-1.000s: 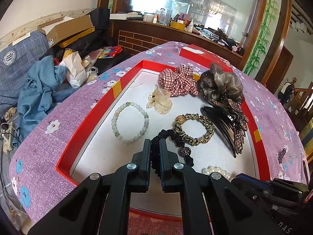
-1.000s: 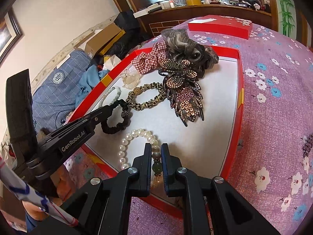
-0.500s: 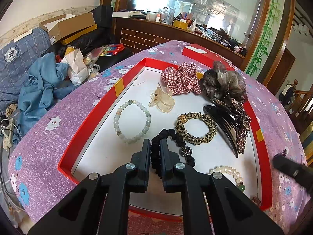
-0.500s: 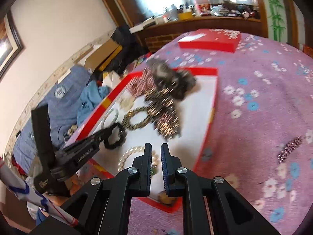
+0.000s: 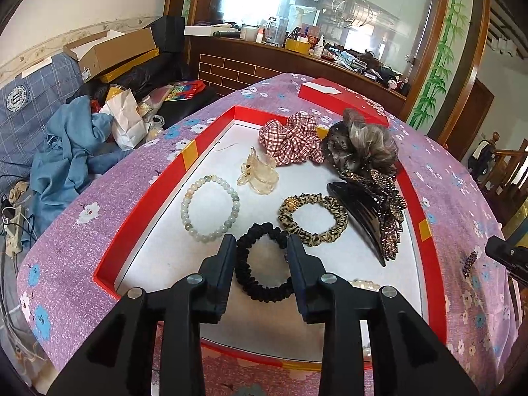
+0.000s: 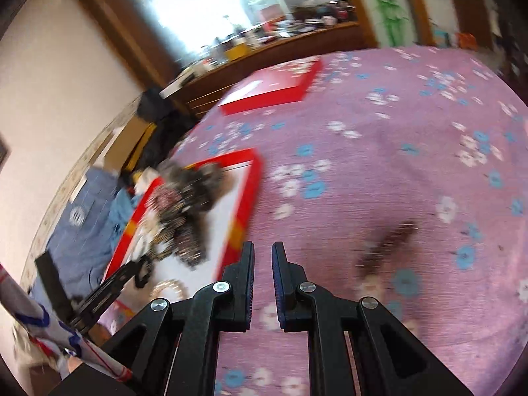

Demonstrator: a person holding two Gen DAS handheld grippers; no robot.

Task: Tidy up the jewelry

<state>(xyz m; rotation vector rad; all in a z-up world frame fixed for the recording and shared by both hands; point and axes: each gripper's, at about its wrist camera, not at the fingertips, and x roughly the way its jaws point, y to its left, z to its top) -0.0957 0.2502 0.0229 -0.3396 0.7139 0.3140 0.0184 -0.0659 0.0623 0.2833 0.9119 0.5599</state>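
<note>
A red-rimmed tray with a white floor lies on the purple flowered cloth. My left gripper is open over a black scrunchie lying flat on the tray; the jaws stand either side of it. A jade bead bracelet, a clear claw clip, a leopard scrunchie, a plaid scrunchie, a dark comb clip and pearls also lie there. My right gripper is slightly open and empty over the cloth, right of the tray. A dark jewelled clip lies blurred on the cloth.
A red lid lies on the far side of the cloth; it also shows in the right wrist view. A sofa with blue clothes and boxes stands to the left. A wooden counter runs behind.
My left gripper opened and let go of the black scrunchie, which now lies flat. My right gripper left the pearls in the tray and swung right over the cloth, opening slightly.
</note>
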